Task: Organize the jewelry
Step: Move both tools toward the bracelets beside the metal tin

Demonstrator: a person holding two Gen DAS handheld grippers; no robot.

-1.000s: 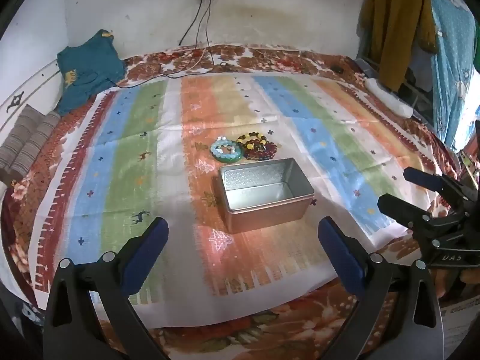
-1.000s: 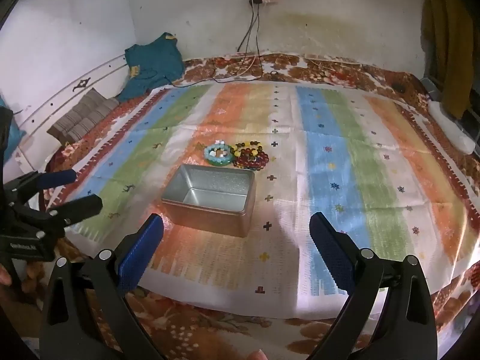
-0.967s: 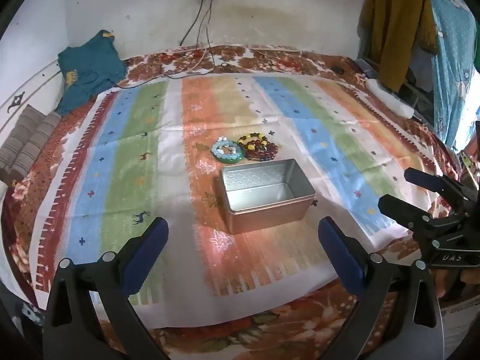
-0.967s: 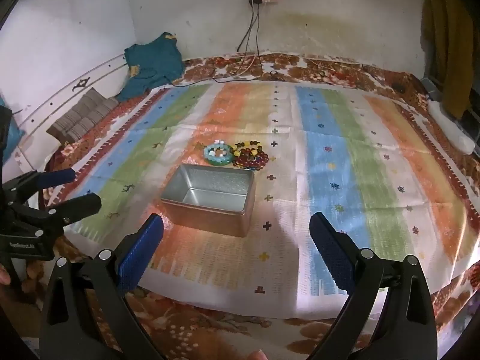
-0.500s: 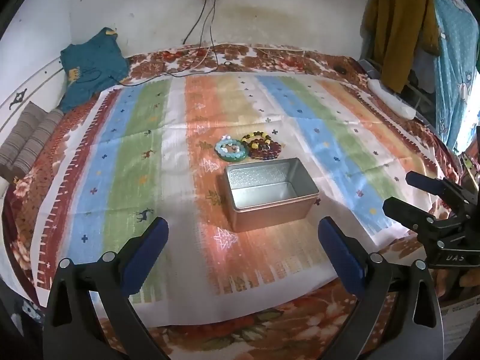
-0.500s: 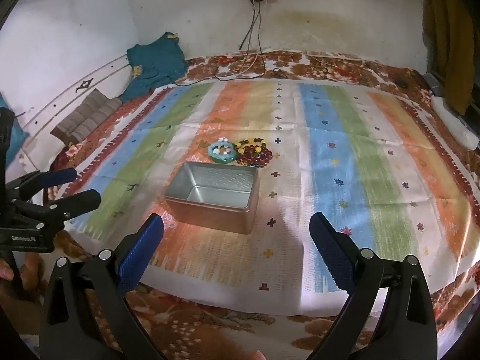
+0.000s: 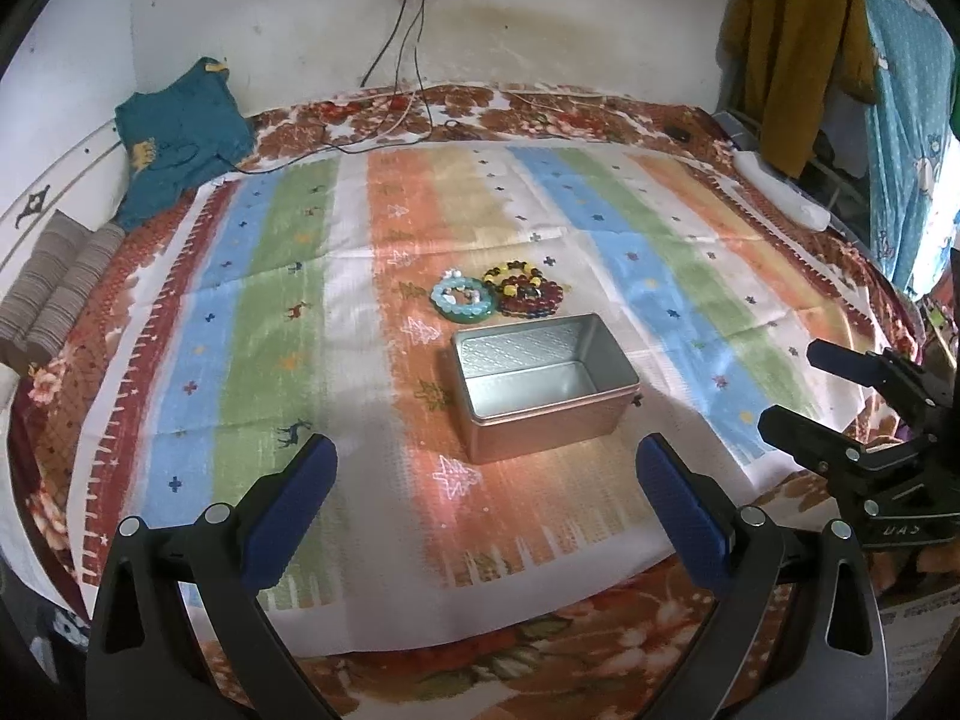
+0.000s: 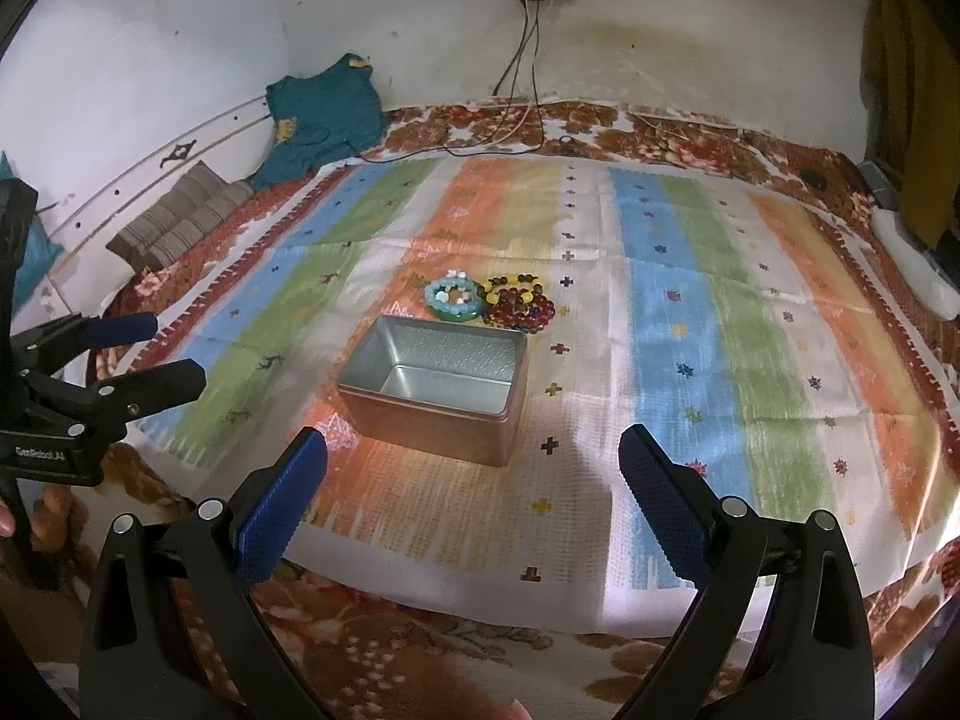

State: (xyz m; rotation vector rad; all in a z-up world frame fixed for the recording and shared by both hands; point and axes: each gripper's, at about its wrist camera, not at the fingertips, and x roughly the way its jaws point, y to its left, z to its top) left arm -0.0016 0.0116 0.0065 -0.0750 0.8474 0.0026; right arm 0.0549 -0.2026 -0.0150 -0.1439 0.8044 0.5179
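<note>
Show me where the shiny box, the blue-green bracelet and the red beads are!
shiny box (image 7: 543, 381): left wrist view, on its bare inside floor.
blue-green bracelet (image 7: 462, 299): left wrist view, on its ring of beads.
red beads (image 8: 521, 308): right wrist view, on the middle of the heap.

Black left gripper (image 7: 480, 483) and right gripper (image 8: 474, 474), blue-padded jaws, silver screws.

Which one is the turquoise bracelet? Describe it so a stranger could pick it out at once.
Find the open metal tin in the middle of the striped cloth. Just beyond its far left corner lies the turquoise bracelet. It is a ring of pale blue-green beads, while the bracelets touching its right side are dark red and yellow.
</note>
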